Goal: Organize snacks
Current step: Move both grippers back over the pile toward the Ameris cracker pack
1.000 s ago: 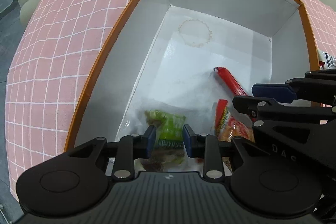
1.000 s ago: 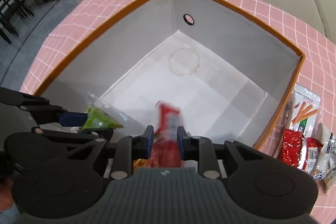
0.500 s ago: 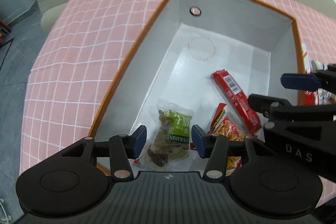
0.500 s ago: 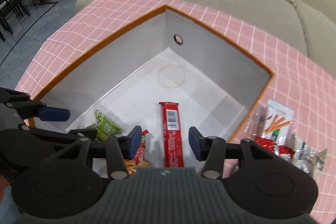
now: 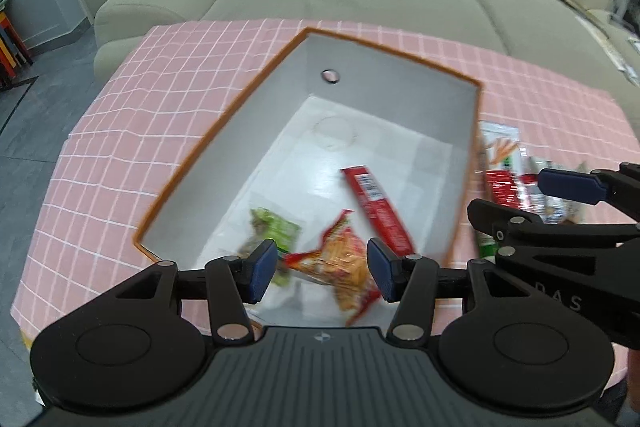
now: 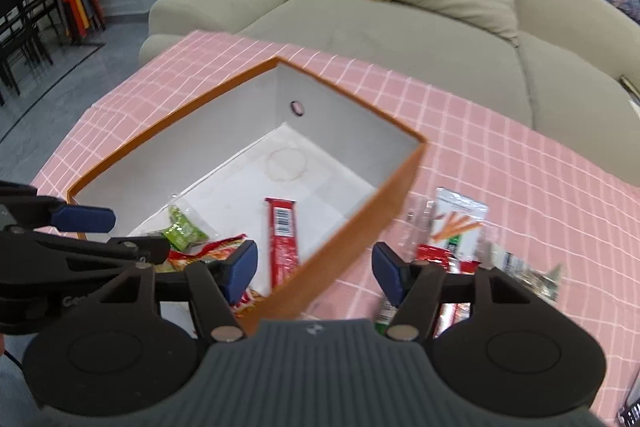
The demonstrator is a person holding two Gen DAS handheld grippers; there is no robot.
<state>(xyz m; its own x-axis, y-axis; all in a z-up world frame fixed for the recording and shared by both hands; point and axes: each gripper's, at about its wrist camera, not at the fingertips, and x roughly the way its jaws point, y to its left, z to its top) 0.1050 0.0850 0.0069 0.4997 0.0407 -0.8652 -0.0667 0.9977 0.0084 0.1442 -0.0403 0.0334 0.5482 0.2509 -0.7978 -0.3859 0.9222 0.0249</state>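
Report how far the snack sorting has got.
Done: three snacks lie in the orange box: the red bar, the green packet and the orange-red packet. In hand: nothing; the left gripper is open and empty, the right gripper is opening with no snack in it. Left: the pile of packets on the pink cloth beside the box.
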